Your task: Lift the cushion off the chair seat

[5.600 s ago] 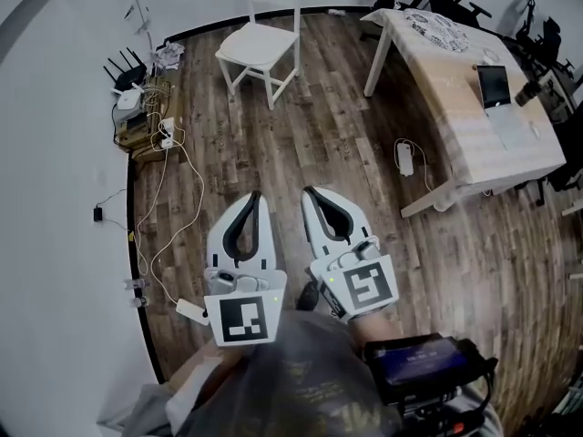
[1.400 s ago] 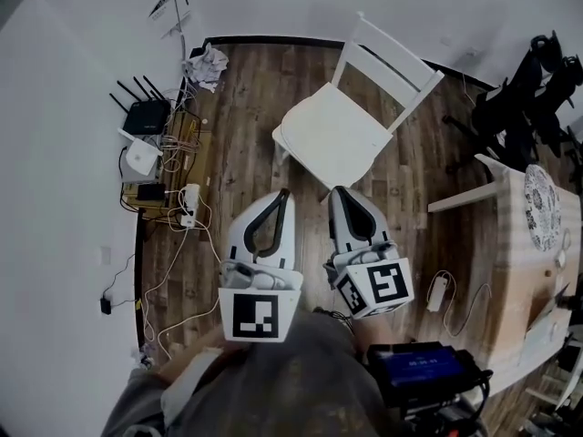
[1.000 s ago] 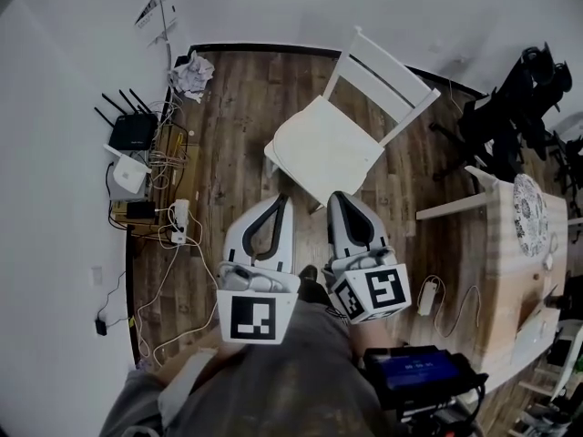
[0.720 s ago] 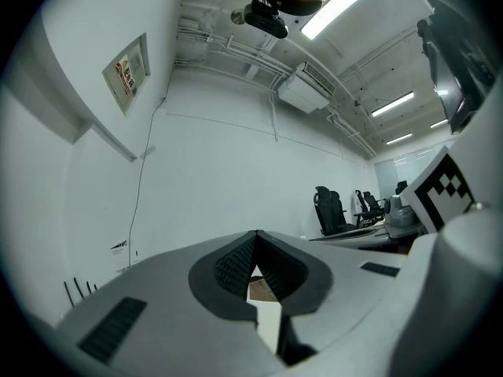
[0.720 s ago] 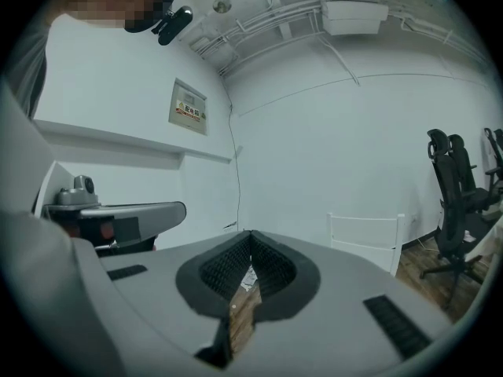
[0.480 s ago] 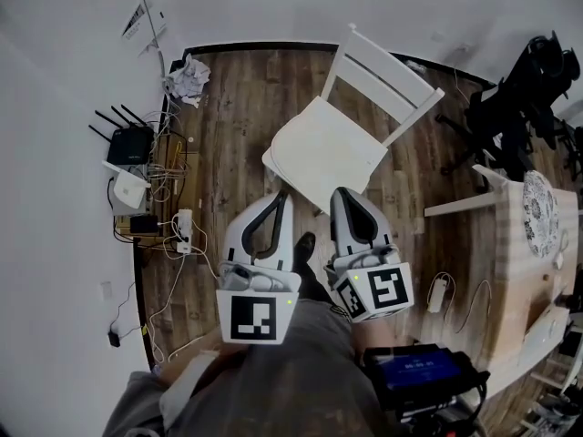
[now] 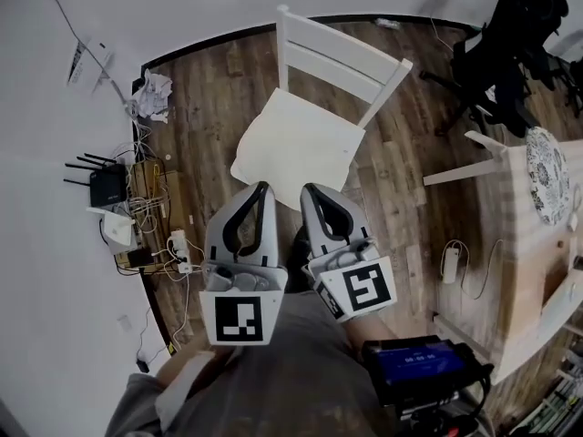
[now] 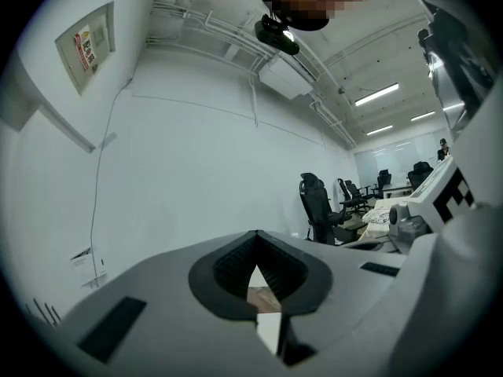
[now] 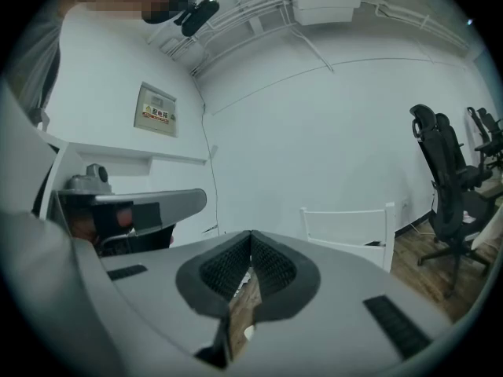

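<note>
A: Where's the cushion (image 7: 296, 142)?

B: On the white chair (image 7: 342, 57) seat, just far of both tips. Left hand-held gripper (image 7: 260, 189) and right hand-held gripper (image 7: 311, 191) are pressed together, empty, equally near.

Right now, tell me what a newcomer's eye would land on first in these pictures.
First comes the white chair in the middle of the wood floor, with a pale cushion lying on its seat. Just short of it, the left gripper and right gripper point at the chair side by side, both shut and empty. Next is the clutter of routers on the floor at the far left.
</note>
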A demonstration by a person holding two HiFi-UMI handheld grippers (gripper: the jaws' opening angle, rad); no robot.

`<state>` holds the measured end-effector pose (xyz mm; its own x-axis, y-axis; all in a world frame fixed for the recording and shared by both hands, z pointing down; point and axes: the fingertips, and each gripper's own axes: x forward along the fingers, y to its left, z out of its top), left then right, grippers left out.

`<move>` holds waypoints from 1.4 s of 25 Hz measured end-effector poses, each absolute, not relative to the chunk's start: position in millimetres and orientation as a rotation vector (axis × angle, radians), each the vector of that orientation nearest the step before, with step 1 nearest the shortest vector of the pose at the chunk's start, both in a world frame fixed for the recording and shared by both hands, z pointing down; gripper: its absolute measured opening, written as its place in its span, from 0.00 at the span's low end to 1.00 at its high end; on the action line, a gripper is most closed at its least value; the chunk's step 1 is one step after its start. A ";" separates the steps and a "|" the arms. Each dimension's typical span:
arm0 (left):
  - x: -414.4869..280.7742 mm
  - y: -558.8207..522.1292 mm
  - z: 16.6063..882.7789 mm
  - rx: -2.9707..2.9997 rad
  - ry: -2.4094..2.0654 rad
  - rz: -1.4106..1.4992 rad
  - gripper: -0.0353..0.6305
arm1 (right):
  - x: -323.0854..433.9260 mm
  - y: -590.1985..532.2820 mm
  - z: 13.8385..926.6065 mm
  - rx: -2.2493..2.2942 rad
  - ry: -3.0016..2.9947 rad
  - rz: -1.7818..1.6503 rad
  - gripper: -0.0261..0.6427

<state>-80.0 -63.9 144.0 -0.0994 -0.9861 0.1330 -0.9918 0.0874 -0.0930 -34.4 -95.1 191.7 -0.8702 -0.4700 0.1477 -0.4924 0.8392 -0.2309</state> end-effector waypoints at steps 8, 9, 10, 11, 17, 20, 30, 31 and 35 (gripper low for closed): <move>-54.7 -119.0 142.1 2.195 -2.208 0.340 0.06 | -13.1 -151.9 197.4 0.898 -2.918 0.493 0.05; -51.9 -124.9 143.4 2.209 -2.196 0.346 0.06 | -10.1 -157.3 198.7 0.908 -2.910 0.493 0.05; -50.2 -130.3 145.1 2.220 -2.186 0.348 0.06 | -7.6 -162.1 200.8 0.918 -2.900 0.491 0.05; -49.6 -135.0 147.2 2.226 -2.176 0.347 0.06 | -5.9 -166.1 203.7 0.929 -2.890 0.490 0.05; -61.9 -152.0 167.5 2.222 -2.115 0.315 0.06 | -11.2 -178.8 228.7 0.962 -2.812 0.495 0.05; -75.4 -157.7 181.7 2.255 -2.102 0.320 0.06 | -20.8 -179.5 238.2 0.982 -2.781 0.460 0.05; -105.8 -166.8 239.6 2.356 -1.998 0.249 0.06 | -46.6 -184.2 295.5 1.137 -2.672 0.409 0.05; -107.3 -165.5 245.9 2.370 -1.974 0.250 0.06 | -47.6 -181.1 303.2 1.156 -2.648 0.416 0.05; -122.5 -163.6 271.1 2.414 -1.896 0.248 0.06 | -57.9 -169.0 337.2 1.219 -2.575 0.437 0.05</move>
<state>-122.5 -163.6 271.1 0.2300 -0.9592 0.1646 -0.9692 -0.2411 -0.0506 -57.9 -169.0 337.2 -0.6150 -0.7040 0.3551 -0.7818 0.6033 -0.1579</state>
